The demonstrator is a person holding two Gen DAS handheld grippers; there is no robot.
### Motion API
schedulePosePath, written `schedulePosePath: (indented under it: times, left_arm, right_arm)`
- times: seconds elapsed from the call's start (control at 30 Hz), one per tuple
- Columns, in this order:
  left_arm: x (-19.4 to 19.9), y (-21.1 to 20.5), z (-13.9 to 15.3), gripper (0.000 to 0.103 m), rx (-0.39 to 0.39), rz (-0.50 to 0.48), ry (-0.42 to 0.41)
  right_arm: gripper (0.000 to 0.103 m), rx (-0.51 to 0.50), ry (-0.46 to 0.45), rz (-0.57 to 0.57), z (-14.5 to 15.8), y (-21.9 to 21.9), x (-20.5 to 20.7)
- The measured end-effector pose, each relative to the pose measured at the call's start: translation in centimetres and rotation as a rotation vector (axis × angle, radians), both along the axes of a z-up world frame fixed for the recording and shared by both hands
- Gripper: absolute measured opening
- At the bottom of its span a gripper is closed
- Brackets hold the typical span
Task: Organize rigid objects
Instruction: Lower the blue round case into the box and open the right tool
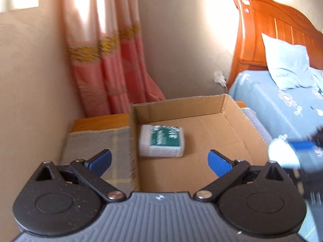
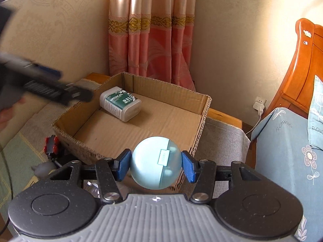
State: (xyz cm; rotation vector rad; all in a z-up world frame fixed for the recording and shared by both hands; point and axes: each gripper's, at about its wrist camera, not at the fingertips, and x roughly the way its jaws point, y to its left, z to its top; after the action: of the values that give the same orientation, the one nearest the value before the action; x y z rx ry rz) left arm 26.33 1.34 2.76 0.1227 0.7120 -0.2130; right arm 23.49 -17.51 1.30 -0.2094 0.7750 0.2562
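Cardboard box (image 2: 177, 94) with one green-labelled white container (image 2: 120, 103) inside (lying flat)

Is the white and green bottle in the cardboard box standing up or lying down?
Lying down. The white and green bottle rests on its side on the cardboard box floor, its label facing up.

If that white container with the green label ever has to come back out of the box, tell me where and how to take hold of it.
The white container lies flat on its broad side in the cardboard box, near the far-left corner. Probably come from above, over the open top, with the jaws across its narrower width, on the plain white long sides. The box walls block a level approach.
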Motion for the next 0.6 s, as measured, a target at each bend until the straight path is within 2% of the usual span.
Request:
schedulePosePath:
  times: [0.1, 0.17, 0.27, 0.4, 0.6]
  left_arm:
    - [-3.2, 0.7, -0.4, 0.102, 0.034, 0.025, -0.051]
    - [-4.8, 1.1, -0.9, 0.102, 0.021, 0.043, -0.054]
    - [-6.1, 1.7, -1.9, 0.102, -0.016, 0.034, -0.013]
    - [-7.0, 1.8, -2.9, 0.102, -0.021, 0.023, 0.05]
    - [-7.9, 1.9, -4.2, 0.102, -0.008, 0.027, 0.072]
  right_arm:
    - [0.059, 0.017, 0.012, -0.015, -0.1, 0.0, 2.0]
    - [0.059, 0.022, 0.025, -0.025, -0.3, 0.2, 3.6]
    - [0.059, 0.035, 0.048, -0.04, -0.7, 0.6, 6.0]
    - [0.059, 0.038, 0.071, -0.063, -1.5, 1.4, 8.8]
    - [0.059, 0.038, 0.115, -0.086, -2.7, 2.0, 11.8]
